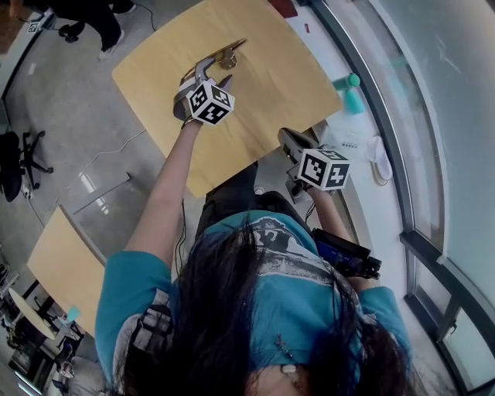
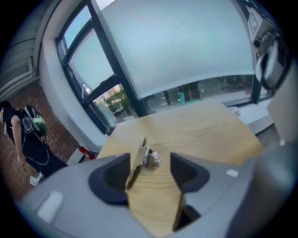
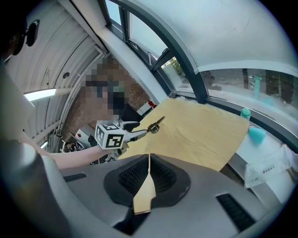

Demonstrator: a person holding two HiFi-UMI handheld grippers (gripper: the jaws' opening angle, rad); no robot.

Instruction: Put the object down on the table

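Note:
The object is a small metal piece with a long flat strip and a shiny knob, and it lies on the wooden table near the far edge. In the left gripper view the object rests on the wood just past the jaws, closer to the left one. My left gripper stands open, and neither pad presses on the object. My right gripper is shut with nothing in it, above the table's near right edge. The right gripper view shows the left gripper right behind the object.
A teal bottle and white papers lie on the sill right of the table. A second wooden table stands lower left, an office chair at far left. A person stands beyond the table.

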